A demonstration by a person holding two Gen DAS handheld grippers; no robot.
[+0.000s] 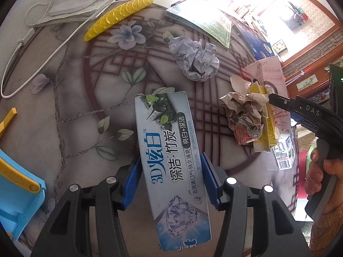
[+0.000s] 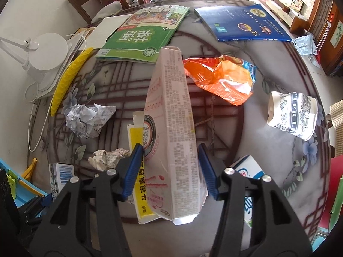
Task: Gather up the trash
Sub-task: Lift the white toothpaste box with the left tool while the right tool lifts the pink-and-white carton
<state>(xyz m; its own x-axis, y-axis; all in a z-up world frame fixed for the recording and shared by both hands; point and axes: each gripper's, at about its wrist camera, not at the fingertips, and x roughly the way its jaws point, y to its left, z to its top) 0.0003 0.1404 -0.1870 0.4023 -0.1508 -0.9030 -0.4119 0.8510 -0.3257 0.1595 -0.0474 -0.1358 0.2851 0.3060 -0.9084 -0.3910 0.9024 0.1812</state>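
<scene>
Nearest us, our left gripper [image 1: 171, 180] clamps the toothpaste box [image 1: 169, 162]. Our right gripper [image 2: 170, 169] brackets the pink carton [image 2: 171, 132] on the counter [image 2: 246, 132]; whether it pinches, we cannot tell. Next, lift both; beyond wait crumpled paper [image 2: 88, 120] and the orange wrapper [image 2: 223, 79].

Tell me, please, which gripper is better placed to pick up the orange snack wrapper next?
Neither is free, but probably the right gripper: the orange snack wrapper lies just beyond its pink carton. The left gripper holds a toothpaste box.
</scene>
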